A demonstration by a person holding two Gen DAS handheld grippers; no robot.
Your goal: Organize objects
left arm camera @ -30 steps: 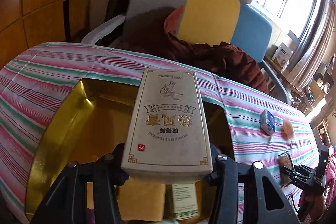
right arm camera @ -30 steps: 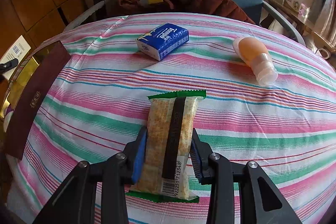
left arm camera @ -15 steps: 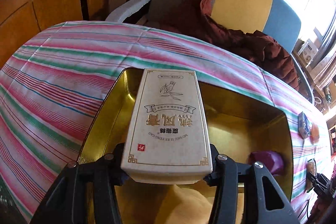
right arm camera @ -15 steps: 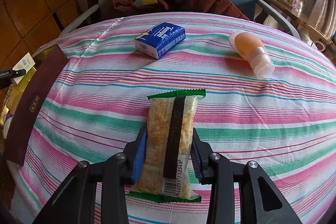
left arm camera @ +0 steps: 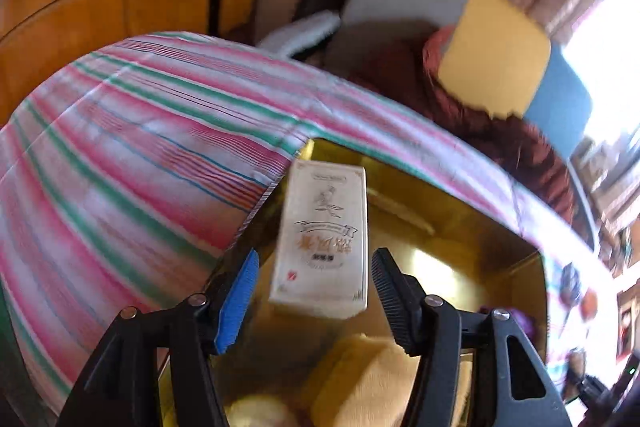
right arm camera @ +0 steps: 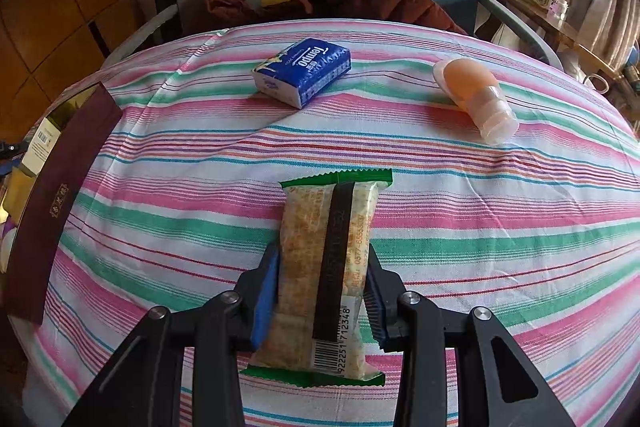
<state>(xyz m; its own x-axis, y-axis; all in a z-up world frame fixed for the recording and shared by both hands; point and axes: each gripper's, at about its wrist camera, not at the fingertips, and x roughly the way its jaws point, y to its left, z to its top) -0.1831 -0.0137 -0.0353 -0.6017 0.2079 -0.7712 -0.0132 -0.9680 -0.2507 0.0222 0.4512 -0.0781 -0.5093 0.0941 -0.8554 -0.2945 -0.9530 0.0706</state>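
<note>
Our left gripper (left arm camera: 316,291) has just been opening, jaws wide – the stiff, light box (left arm camera: 323,241) sits loose between them, over the gold tin (left arm camera: 516,267). Our right gripper (right arm camera: 320,301) squeezes the snack (right arm camera: 326,267) above the table – it's soft and crinkly, so we hold its middle gently.

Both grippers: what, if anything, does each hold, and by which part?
Right gripper grips the snack bar by its long sides near the barcode end. Left gripper, jaws just opened, holds nothing; white box sits between untouched.

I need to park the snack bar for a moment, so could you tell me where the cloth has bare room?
Bare striped cloth lies right of the snack bar, nearer than the orange bottle, and between the bar and the tissue pack. The far left is crowded by the gold tin.
</note>
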